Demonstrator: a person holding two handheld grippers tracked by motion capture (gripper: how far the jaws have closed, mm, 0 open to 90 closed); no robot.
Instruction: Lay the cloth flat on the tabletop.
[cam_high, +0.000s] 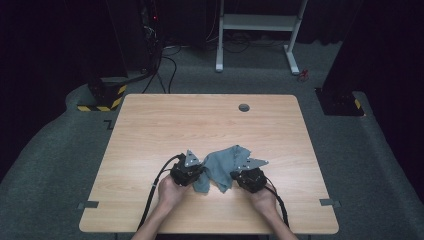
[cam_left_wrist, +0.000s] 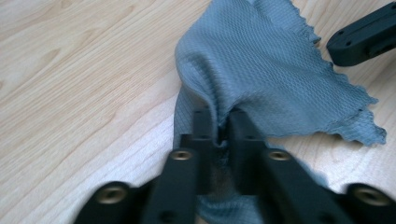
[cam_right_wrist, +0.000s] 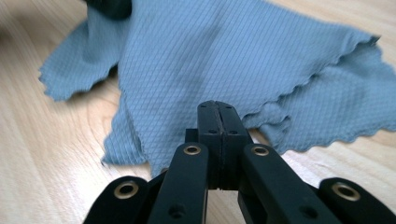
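A blue-grey cloth lies crumpled on the wooden table near its front edge, between my two grippers. My left gripper is shut on a raised fold of the cloth, which bunches up between its pads. My right gripper has its jaws pressed together at the near edge of the cloth, where the layers draw in to the tips. In the high view the left gripper sits at the cloth's left side and the right gripper at its right side, a hand behind each.
A round cable hole marks the table's far side. Beyond the table, on the dark carpet, stand a white desk frame and black equipment with cables. Bare wood surrounds the cloth.
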